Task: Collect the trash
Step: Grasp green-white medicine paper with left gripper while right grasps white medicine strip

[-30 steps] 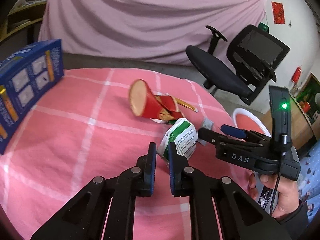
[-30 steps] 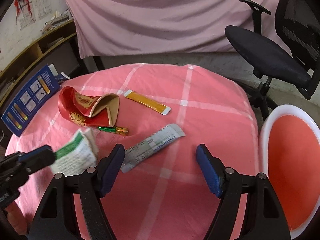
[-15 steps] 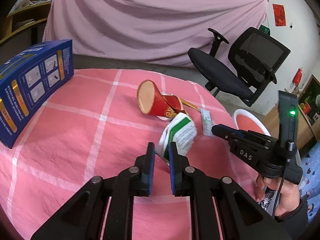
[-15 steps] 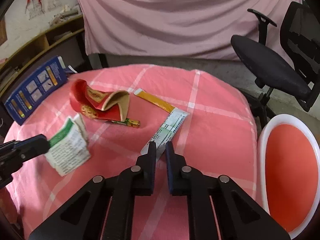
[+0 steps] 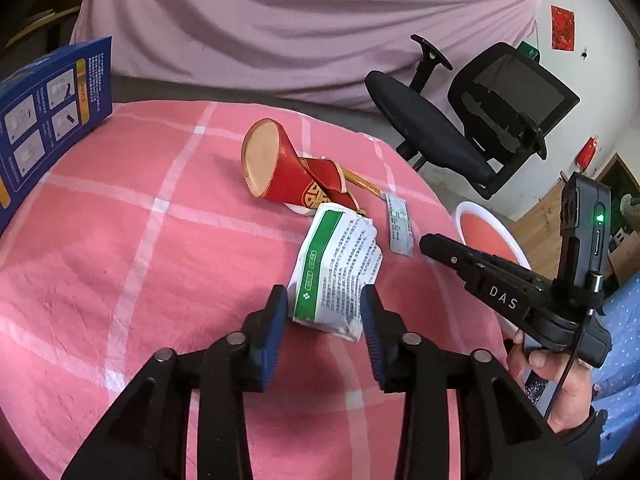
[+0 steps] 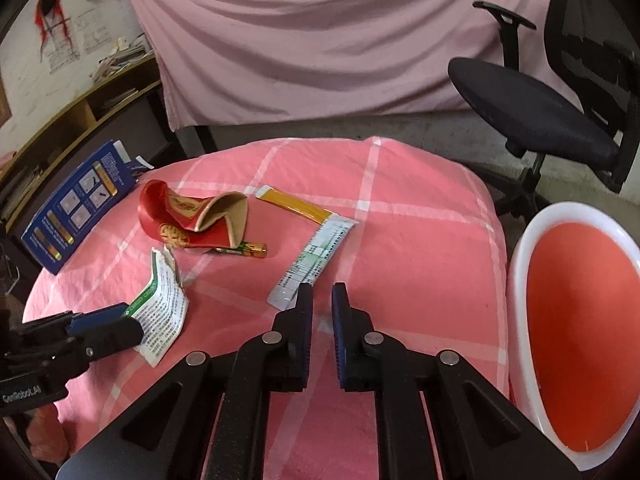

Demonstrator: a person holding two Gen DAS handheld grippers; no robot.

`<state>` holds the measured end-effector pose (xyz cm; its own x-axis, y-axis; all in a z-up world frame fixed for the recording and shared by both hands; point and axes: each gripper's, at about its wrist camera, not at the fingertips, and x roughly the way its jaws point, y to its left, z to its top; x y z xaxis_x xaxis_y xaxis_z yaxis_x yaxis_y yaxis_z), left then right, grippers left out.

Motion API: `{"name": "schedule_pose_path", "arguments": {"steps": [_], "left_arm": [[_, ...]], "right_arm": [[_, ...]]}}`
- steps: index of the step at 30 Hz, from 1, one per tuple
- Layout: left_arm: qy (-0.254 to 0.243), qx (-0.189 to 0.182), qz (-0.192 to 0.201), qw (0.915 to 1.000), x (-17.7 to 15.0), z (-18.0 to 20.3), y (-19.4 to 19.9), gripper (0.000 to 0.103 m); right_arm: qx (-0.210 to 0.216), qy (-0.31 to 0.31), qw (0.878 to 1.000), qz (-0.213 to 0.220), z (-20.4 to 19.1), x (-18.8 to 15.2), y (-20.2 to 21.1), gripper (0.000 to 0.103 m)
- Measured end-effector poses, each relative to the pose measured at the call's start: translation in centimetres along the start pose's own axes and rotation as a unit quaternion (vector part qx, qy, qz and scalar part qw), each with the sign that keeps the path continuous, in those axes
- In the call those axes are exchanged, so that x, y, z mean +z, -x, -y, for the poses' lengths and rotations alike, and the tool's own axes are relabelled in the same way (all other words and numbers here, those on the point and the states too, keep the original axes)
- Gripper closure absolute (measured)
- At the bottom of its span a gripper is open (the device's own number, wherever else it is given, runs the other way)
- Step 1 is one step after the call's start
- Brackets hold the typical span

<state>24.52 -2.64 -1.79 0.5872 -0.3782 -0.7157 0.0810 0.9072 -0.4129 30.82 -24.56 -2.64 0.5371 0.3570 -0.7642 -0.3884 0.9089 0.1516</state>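
On the far left the blue box (image 6: 76,206) is lying on the pink checked cloth (image 6: 420,216). Your left gripper (image 5: 325,314) has just been opening its jaws; the green-and-white packet (image 5: 340,268) is sitting loose between them, released on the cloth. Just behind it the crushed red cup (image 6: 192,216) is lying. Your right gripper (image 6: 322,304) is staying clenched just beside the silver sachet (image 6: 316,260), and I cannot tell if it is pinching it. The red bin (image 6: 580,336) is waiting on the right.

Matt pink checked tablecloth (image 6: 420,216), crumpled paper carton (image 5: 340,272), glossy plastic bin (image 6: 520,248).
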Motion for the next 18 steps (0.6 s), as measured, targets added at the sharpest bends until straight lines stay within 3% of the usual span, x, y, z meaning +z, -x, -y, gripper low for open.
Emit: {"name": "schedule_pose_path", "arguments": {"steps": [3,9,14,18], "left_arm": [[-0.01,0.015,-0.01,0.9998,0.1,0.4,-0.4,0.072],[-0.048,0.022,-0.02,0.9984,-0.3,1.7,-1.1,0.094],[-0.052,0.023,-0.001,0.9984,-0.6,1.9,-0.6,0.103],[-0.041,0.025,0.002,0.9989,-0.7,1.2,-0.4,0.103]], "right_arm": [[0.001,-0.011,1.0,-0.003,0.3,0.2,-0.3,0.084],[-0.002,-0.015,1.0,-0.004,0.5,0.3,-0.4,0.081],[-0.003,-0.016,1.0,-0.005,0.7,0.3,-0.5,0.081],[-0.013,-0.004,1.0,-0.007,0.0,0.8,-1.1,0.072]]}}
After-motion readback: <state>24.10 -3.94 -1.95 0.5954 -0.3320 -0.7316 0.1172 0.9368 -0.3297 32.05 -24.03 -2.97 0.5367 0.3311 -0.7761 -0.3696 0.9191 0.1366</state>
